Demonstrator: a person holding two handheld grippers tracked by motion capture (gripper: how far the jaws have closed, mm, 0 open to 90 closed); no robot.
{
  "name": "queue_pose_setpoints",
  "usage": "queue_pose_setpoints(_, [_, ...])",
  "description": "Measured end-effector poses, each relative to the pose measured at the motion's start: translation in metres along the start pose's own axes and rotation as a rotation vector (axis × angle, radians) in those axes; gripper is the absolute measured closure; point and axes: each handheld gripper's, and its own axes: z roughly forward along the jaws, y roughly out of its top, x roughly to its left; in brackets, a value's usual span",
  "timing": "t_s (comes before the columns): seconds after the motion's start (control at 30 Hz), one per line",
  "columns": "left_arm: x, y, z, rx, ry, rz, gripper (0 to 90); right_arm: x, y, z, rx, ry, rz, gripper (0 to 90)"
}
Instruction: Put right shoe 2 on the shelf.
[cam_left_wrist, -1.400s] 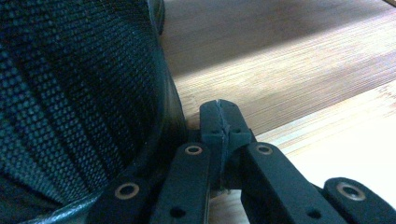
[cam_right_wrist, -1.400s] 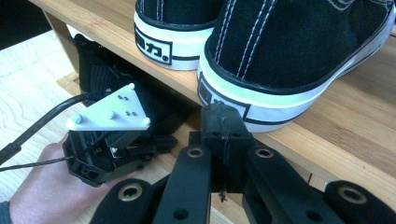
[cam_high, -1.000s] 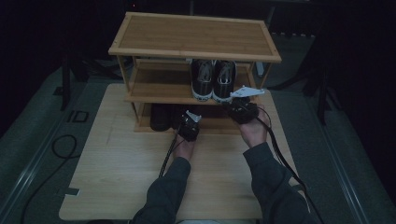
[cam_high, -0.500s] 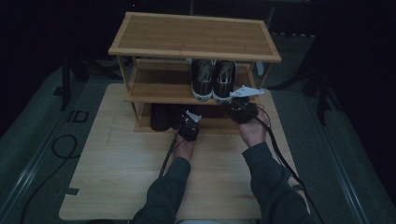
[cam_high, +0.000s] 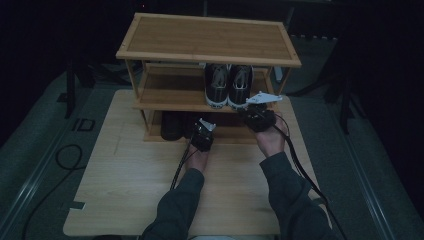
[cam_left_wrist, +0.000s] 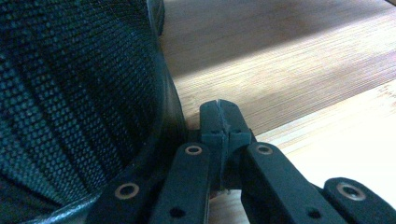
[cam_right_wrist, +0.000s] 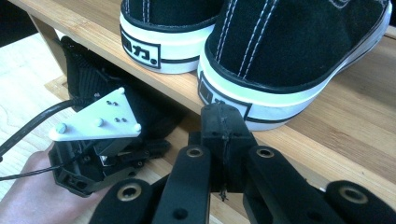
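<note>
A pair of black sneakers with white soles (cam_high: 228, 85) stands on the middle shelf of a bamboo shoe rack (cam_high: 165, 100), heels toward me. In the right gripper view my right gripper (cam_right_wrist: 223, 122) is shut and empty, its tips just in front of the heel of the nearer sneaker (cam_right_wrist: 289, 46). The other sneaker (cam_right_wrist: 163, 23) stands beside that one. My left gripper (cam_left_wrist: 219, 119) is shut on nothing, low over the bottom shelf (cam_left_wrist: 289, 70) and right beside a black mesh shoe (cam_left_wrist: 70, 102). From above, the left gripper (cam_high: 202, 134) is at the bottom shelf and the right gripper (cam_high: 256, 112) at the middle one.
The rack stands at the far end of a wooden table (cam_high: 125, 180); its top shelf (cam_high: 210, 37) is bare. A dark shoe (cam_high: 172, 125) sits on the bottom shelf at left. The left gripper with its white plate (cam_right_wrist: 95, 121) shows in the right gripper view. Cables trail back along both forearms.
</note>
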Motion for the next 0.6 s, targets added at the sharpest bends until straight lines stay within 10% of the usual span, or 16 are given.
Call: queue_pose_setpoints(0.6, [0.000, 0.000, 0.000, -0.001, -0.003, -0.002, 90.0, -0.009, -0.006, -0.027, -0.014, 0.007, -0.018, 81.9])
